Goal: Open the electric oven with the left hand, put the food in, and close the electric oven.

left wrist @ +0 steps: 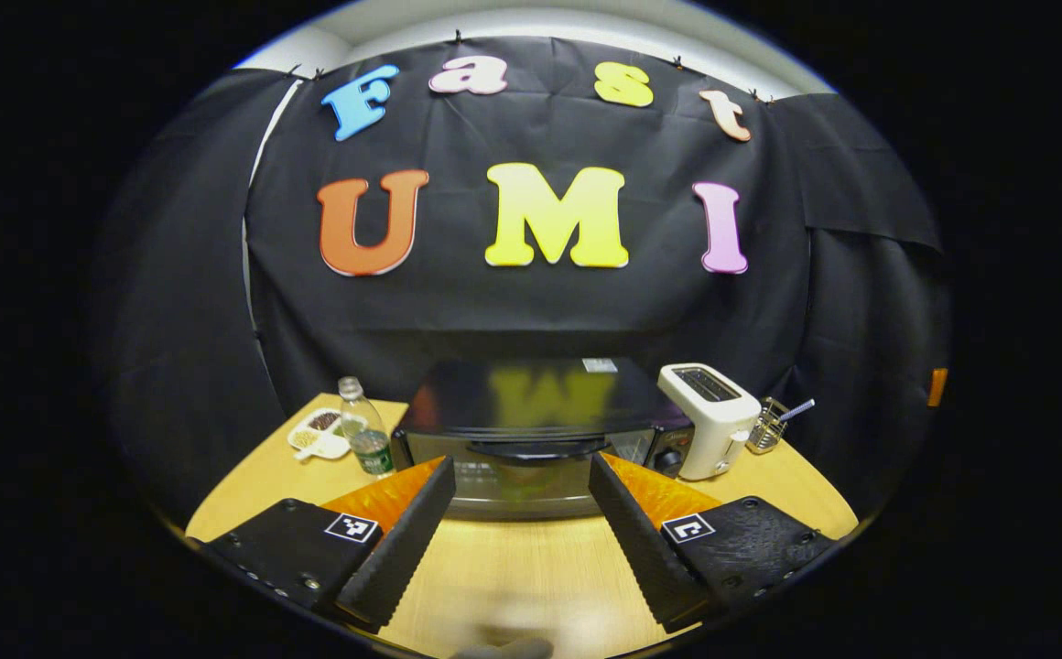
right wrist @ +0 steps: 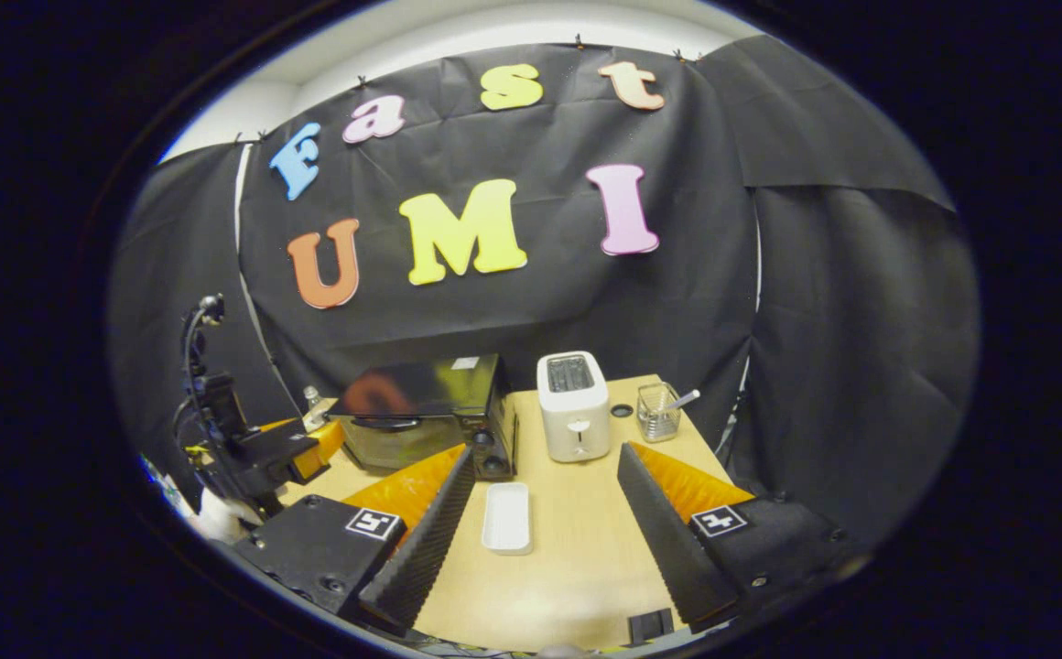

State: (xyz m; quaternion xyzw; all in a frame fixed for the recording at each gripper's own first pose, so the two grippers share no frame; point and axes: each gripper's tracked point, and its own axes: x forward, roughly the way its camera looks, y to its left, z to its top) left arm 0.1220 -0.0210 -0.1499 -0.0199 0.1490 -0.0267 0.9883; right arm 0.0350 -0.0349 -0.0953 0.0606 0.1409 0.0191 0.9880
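While the oven [left wrist: 531, 439] stood closed at the table's back, the left gripper [left wrist: 522, 522] hung wide open and empty, squared to its door handle [left wrist: 538, 448], presumably for the pull. Right gripper [right wrist: 540, 531], open, straddled the white tray [right wrist: 507, 517].

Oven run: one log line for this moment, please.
oven: door shut | left gripper: open, facing handle | right gripper: open | white tray: on table
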